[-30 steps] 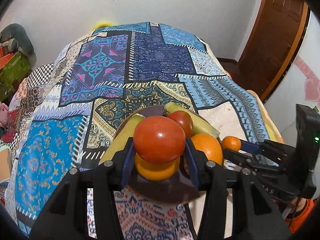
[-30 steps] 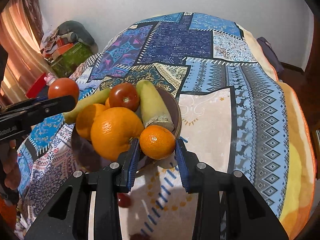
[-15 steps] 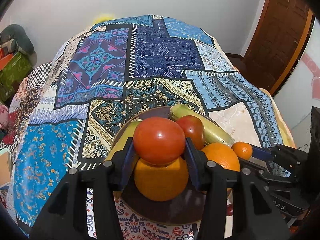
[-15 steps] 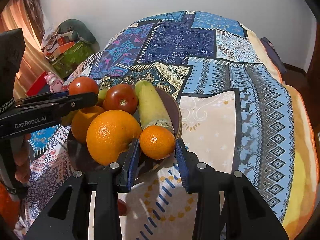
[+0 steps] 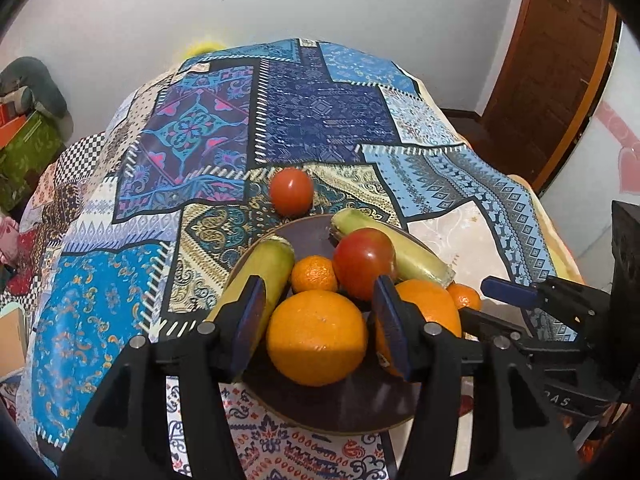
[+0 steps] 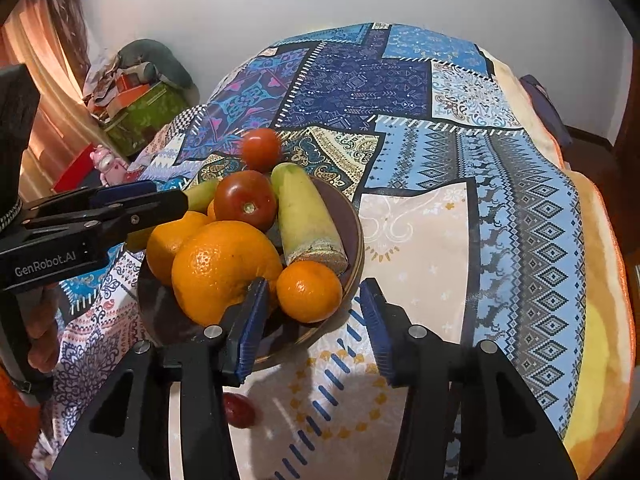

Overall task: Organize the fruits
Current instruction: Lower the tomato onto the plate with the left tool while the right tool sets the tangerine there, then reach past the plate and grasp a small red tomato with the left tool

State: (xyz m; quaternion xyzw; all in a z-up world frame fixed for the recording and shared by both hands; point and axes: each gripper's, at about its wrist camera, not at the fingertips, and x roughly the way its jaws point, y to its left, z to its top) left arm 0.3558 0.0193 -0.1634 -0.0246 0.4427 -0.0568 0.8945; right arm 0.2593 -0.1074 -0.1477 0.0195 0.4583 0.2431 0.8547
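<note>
A dark brown bowl (image 5: 340, 416) (image 6: 352, 236) on the patterned bedspread holds two large oranges (image 5: 316, 336) (image 6: 224, 264), small mandarins (image 5: 314, 274) (image 6: 309, 291), a tomato (image 5: 362, 262) (image 6: 246, 200) and two yellow-green bananas (image 5: 264, 276) (image 6: 306, 216). A second tomato (image 5: 291, 191) (image 6: 261, 149) lies on the bedspread just beyond the bowl. My left gripper (image 5: 320, 324) is open and empty above the bowl's near side. My right gripper (image 6: 312, 320) is open at the bowl's right rim, its jaws either side of a mandarin, not touching.
A small dark red fruit (image 6: 238, 410) lies on the bedspread near the right gripper's base. Boxes and clothes (image 6: 140, 100) are piled at the far left by the wall. A wooden door (image 5: 552, 60) stands at the right.
My left gripper opened and let go of the tomato, which now lies beyond the bowl. My right gripper opened and released the small mandarin at the bowl's rim.
</note>
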